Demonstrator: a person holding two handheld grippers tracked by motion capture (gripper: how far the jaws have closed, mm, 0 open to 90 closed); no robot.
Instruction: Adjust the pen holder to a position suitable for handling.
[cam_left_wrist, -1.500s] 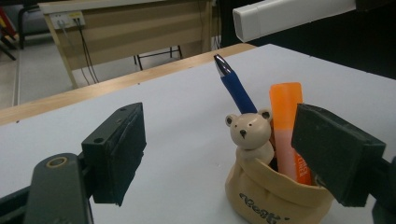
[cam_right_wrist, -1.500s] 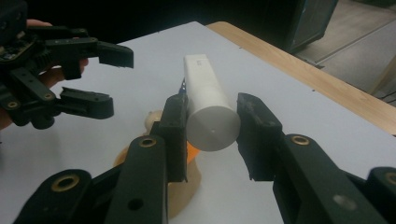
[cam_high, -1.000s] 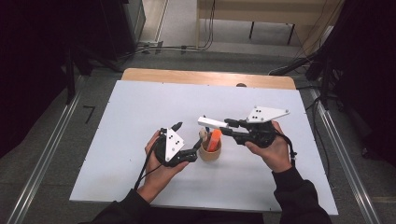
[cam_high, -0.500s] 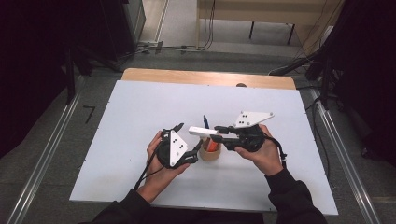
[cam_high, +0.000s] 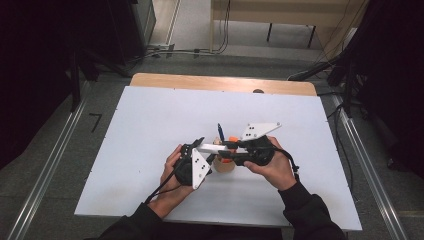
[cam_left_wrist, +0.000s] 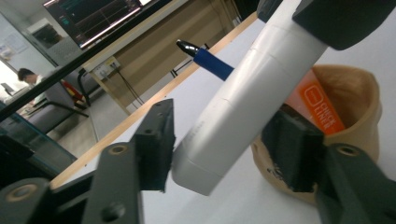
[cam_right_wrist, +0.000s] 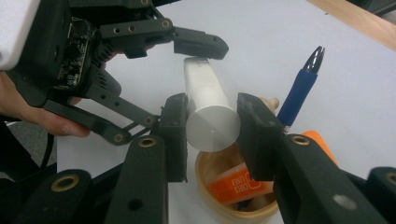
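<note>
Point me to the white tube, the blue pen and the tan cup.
white tube (cam_right_wrist: 212, 126), right gripper view, on its round flat end.
blue pen (cam_right_wrist: 299, 95), right gripper view, on the blue grip.
tan cup (cam_left_wrist: 362, 100), left gripper view, on the inner wall.

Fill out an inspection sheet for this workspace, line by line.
Surface: white table, wooden strip along its far edge.
Job's things: tan cup holding an orange marker and a blue pen; white cylinder held level above the cup.
Clutter: nothing seen.
Grippers: right gripper jaws clamp the cylinder's near end; left gripper jaws stand open on either side of its other end, contact unclear.
Cables: one trails from each gripper past the wrists; more lie on the floor beyond the table.
Surroundings: dark room, floor rails either side, wooden furniture beyond the table.
</note>
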